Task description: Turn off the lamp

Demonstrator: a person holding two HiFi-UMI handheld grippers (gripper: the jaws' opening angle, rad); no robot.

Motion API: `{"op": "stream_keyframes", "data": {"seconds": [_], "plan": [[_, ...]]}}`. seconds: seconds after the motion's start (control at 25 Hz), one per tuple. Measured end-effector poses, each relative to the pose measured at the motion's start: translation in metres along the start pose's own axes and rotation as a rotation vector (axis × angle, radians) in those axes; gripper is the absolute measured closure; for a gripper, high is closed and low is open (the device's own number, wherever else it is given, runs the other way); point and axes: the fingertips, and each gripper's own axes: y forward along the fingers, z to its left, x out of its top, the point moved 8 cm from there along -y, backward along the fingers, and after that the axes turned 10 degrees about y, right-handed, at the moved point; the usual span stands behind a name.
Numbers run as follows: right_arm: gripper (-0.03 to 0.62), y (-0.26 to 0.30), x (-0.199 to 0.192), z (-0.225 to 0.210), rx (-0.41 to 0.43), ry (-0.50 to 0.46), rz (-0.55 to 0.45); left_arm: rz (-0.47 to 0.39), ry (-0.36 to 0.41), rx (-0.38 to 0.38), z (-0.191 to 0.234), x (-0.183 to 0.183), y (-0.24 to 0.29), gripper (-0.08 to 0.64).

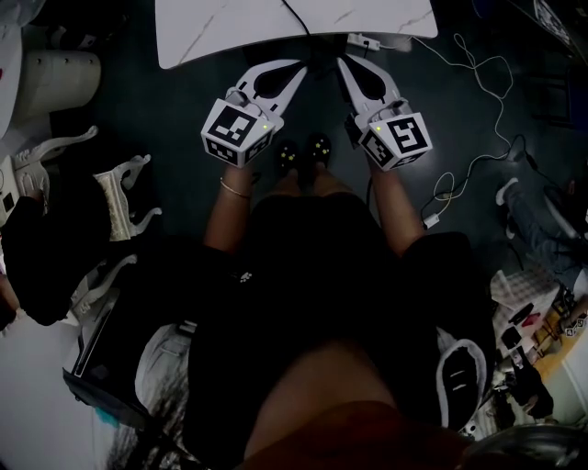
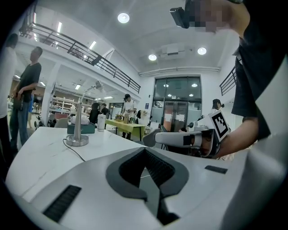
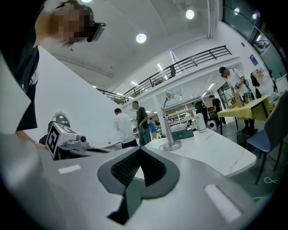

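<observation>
A silver desk lamp (image 2: 77, 134) stands on its round base on the white marble table (image 2: 40, 152), far ahead and to the left in the left gripper view. In the right gripper view the lamp (image 3: 170, 134) stands ahead, just right of the jaws. The head view does not show it, only the table's near edge (image 1: 230, 46) and a black cord (image 1: 296, 16). My left gripper (image 1: 294, 68) and right gripper (image 1: 345, 64) hang side by side just short of that edge. The left gripper (image 2: 145, 150) and the right gripper (image 3: 140, 149) are both shut, with nothing between the jaws.
A teal box (image 2: 83, 129) and a white cup (image 2: 101, 122) sit behind the lamp. Several people stand in the hall beyond, near a yellow-green table (image 2: 126, 126). White chairs (image 1: 119, 197) stand at my left. Cables (image 1: 487, 110) trail over the dark floor at my right.
</observation>
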Motion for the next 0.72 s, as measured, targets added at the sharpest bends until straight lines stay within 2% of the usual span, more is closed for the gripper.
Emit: {"op": "stream_keyframes", "data": {"seconds": [0.72], "plan": [[0.592, -0.003, 0.047, 0.016, 0.082, -0.032, -0.052, -0.053, 0.078, -0.025, -0.006, 0.048, 0.007, 0.554]]}}
